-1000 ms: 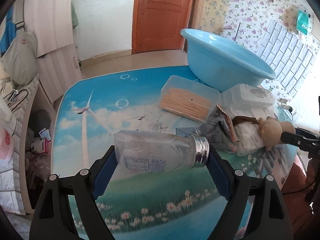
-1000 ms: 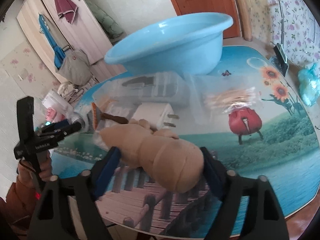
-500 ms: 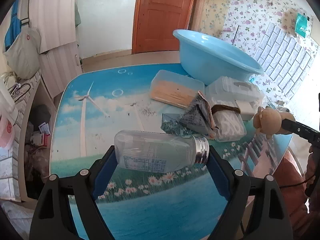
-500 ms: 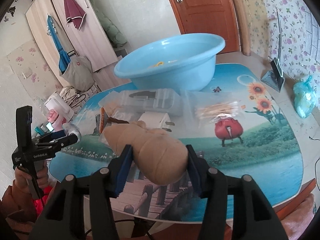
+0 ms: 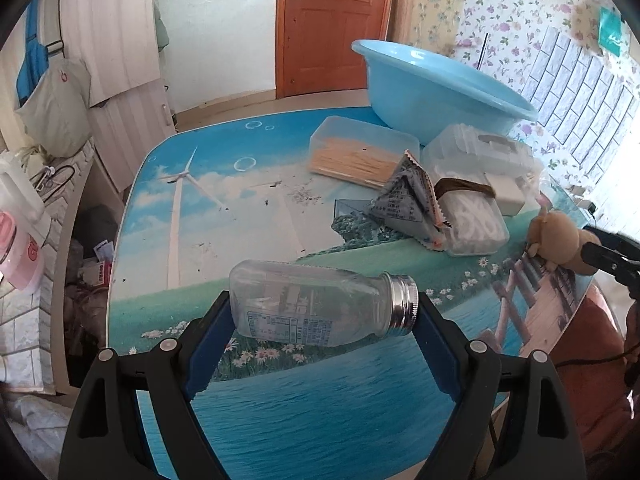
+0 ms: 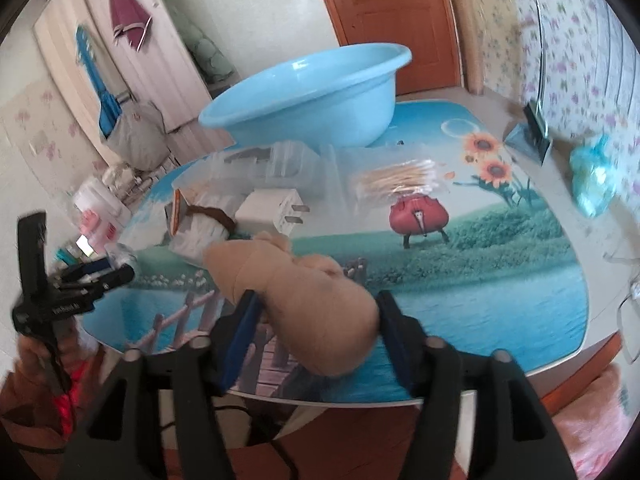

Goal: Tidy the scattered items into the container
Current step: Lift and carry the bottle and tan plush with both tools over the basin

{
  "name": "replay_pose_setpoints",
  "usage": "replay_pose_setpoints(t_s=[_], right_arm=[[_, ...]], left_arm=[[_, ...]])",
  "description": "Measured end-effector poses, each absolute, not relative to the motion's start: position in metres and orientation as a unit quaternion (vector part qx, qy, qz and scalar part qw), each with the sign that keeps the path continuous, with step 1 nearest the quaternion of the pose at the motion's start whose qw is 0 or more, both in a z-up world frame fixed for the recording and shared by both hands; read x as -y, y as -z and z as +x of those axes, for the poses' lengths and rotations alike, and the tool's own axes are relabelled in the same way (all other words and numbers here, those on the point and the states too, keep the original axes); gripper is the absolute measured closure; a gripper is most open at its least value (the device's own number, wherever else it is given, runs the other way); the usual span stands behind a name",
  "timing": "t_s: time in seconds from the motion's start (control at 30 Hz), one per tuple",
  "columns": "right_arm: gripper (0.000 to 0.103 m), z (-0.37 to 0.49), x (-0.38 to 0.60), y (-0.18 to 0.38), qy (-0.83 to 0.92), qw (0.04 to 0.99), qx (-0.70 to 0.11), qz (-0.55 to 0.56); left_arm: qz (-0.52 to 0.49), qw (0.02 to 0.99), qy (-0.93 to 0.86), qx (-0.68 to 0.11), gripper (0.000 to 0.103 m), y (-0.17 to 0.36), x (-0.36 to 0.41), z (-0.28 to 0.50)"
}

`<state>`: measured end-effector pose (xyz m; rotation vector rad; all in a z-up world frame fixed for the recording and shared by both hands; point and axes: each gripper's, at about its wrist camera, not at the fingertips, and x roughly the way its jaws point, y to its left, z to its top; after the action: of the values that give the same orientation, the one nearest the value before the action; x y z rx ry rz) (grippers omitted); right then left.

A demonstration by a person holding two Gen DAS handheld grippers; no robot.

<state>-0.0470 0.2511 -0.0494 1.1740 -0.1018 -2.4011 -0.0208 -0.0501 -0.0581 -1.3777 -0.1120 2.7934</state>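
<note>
A clear plastic bottle (image 5: 320,304) with a silver cap lies lengthwise between the pads of my left gripper (image 5: 322,318), which is shut on it above the near part of the table. A tan plush toy (image 6: 316,308) sits between the pads of my right gripper (image 6: 320,314), held over the table's front edge; these jaws are opening, and both pads still touch the toy. The left wrist view shows the plush toy (image 5: 556,240) at the far right. The light blue basin (image 5: 432,92) stands at the far side of the table, tilted on the pile in front of it.
In front of the basin (image 6: 312,92) lie a box of toothpicks (image 5: 360,152), a grey snack packet (image 5: 408,204), clear plastic boxes (image 5: 480,152), a white charger (image 6: 268,216) and a bag of swabs (image 6: 400,180). The table (image 5: 224,200) has a rounded edge near me.
The right jaws squeezed the plush toy narrow, then widened again. The left gripper with the bottle drew back from the pile, so more table shows.
</note>
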Motion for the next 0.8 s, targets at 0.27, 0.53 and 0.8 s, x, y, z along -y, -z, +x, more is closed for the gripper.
replay_pose_setpoints(t_s=[0.27,0.53,0.8], right_arm=[[0.013,-0.030,-0.218,0.042,0.891,0.238,-0.081,0.378],[0.011,-0.047,-0.218,0.051,0.894,0.215,-0.082,0.384],[0.022,-0.055,-0.212,0.059,0.891,0.202,-0.095,0.395]], left_arm=[[-0.450,0.010,-0.892,0.034,0.017,0.065,0.046,-0.024],[-0.447,0.005,-0.894,0.013,0.015,0.072,0.038,-0.026],[-0.438,0.006,-0.899,0.034,0.018,0.068,0.041,-0.027]])
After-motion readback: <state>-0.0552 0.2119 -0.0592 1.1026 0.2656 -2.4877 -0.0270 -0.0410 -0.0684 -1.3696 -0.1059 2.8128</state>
